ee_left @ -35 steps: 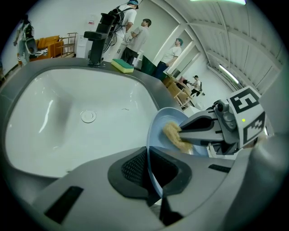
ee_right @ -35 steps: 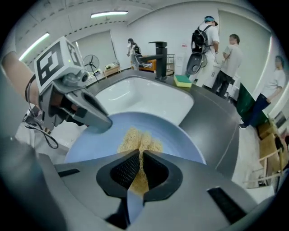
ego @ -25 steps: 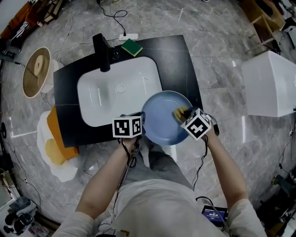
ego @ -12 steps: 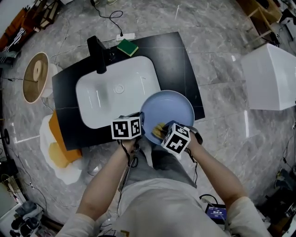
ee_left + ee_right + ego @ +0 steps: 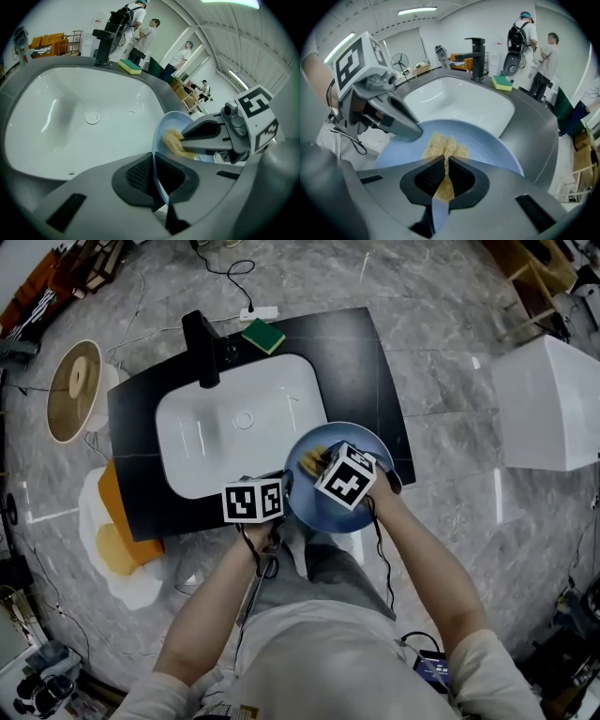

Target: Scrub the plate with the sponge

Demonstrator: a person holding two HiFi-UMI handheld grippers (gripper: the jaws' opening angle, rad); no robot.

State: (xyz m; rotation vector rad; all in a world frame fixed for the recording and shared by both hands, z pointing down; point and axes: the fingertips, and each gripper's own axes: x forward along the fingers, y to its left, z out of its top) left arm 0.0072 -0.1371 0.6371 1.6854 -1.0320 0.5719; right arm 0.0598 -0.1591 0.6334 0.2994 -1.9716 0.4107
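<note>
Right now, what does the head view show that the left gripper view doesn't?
Only the head view shows the person's arms, the round wooden disc and the white box. Only the left gripper view shows people standing far behind, and the left hand-held gripper shut on the plate rim, close up. Both show the white sink, black faucet, green sponge and the right hand-held gripper pressing a yellow sponge on the plate.

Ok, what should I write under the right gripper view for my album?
The right gripper presses a yellow sponge on the blue plate; left gripper holds the plate's rim, by the white sink.
</note>
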